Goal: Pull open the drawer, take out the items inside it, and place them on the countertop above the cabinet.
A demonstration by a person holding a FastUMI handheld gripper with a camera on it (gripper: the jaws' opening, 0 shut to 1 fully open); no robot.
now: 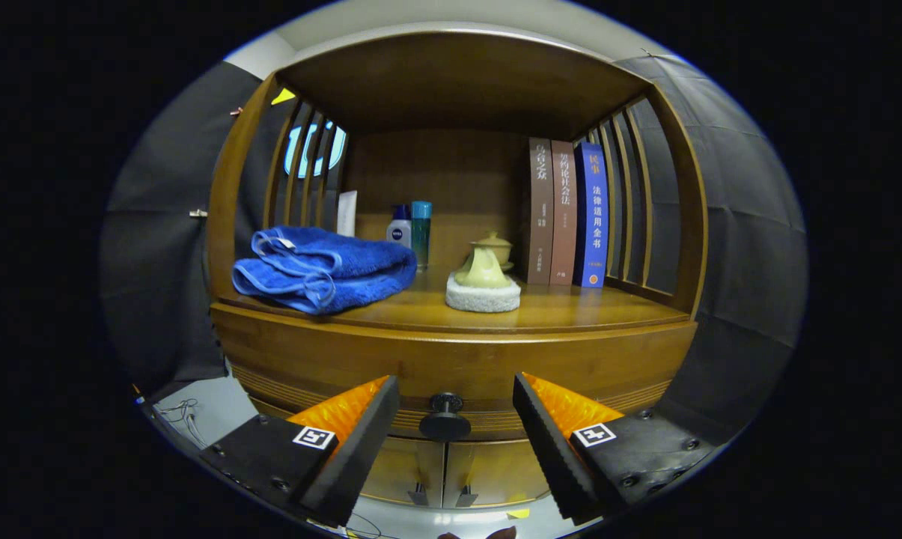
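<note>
A wooden cabinet stands ahead of me, its drawer front [451, 359] closed under the countertop [570, 311]. A black round knob [445, 418] sticks out of the drawer front. My gripper [456, 393] is open, its two black fingers level with the knob, one on each side, with a gap to both. Nothing is held. The drawer's inside is hidden.
On the countertop lie a folded blue towel [320, 268] at the left, two small bottles [412, 228] at the back, a pale teapot on a white pad [483, 283] in the middle and three upright books [567, 213] at the right. Slatted side rails [630, 195] and a top board enclose it.
</note>
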